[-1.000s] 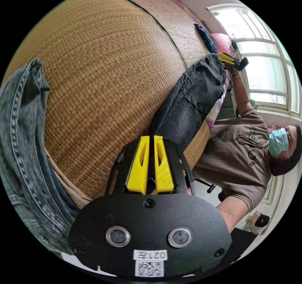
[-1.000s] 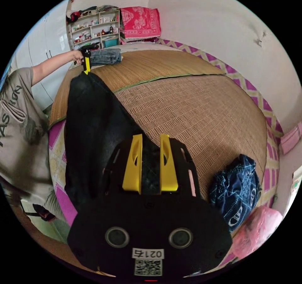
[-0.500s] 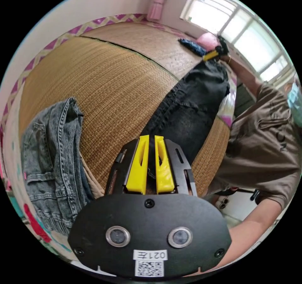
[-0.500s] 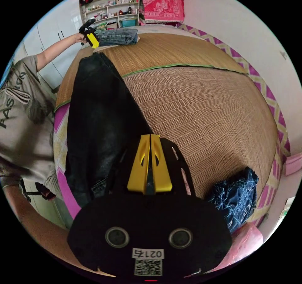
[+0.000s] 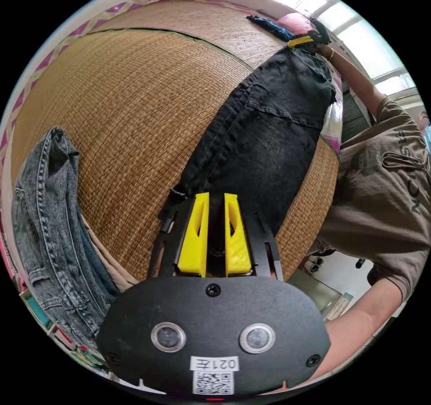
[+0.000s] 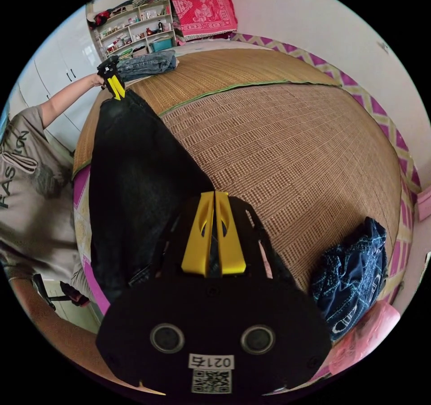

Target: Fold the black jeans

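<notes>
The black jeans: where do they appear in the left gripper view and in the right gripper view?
Left gripper view: the black jeans run from the left gripper at centre up to the upper right.
Right gripper view: the black jeans run from the right gripper at centre up to the upper left.
Shared landmark: the woven mat under them.

jeans [image 5: 265, 131] lying on mat [image 5: 125, 108], stretching between left gripper [image 5: 214, 239] and right gripper [image 6: 214, 239] | folded denim [image 5: 45, 225] sitting left of left gripper | crumpled garment [image 6: 354, 270] lying right of right gripper
</notes>
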A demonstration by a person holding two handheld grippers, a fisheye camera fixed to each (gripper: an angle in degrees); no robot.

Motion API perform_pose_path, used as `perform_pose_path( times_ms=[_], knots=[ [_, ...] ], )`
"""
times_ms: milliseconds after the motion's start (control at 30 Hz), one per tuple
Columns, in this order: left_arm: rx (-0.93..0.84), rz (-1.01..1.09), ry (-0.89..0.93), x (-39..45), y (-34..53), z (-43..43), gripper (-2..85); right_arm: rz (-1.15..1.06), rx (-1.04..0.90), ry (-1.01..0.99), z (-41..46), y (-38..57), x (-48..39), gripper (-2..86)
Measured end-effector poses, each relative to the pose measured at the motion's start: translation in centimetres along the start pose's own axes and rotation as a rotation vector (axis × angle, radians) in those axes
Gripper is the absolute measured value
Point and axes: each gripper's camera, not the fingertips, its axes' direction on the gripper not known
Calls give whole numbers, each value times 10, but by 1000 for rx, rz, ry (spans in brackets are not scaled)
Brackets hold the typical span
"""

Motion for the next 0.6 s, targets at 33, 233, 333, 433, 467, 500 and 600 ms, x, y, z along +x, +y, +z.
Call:
perform_pose_path(
  times_ms=[33, 233, 333, 433, 467, 500, 600],
  knots=[
    [15, 7, -15, -3, 2, -4, 61, 8, 10, -6, 2, 5, 1, -10],
    [92, 54, -153, -18, 17, -25, 48, 26, 33, -13, 14, 29, -5, -10],
    [1, 62, -175, -37, 18, -6, 50, 31, 37, -15, 20, 39, -8, -10],
    [9, 57, -161, -60, 28, -8, 27, 39, 44, -20, 26, 51, -12, -10],
    [10, 59, -157, -65, 31, -8, 17, 42, 48, -22, 28, 55, -13, -10],
    [9, 67, -155, -72, 37, -10, 3, 43, 50, -22, 28, 58, -15, -10],
    [30, 72, -143, -94, 52, -28, -7, 32, 57, -16, 29, 70, -23, -10]
  ],
)
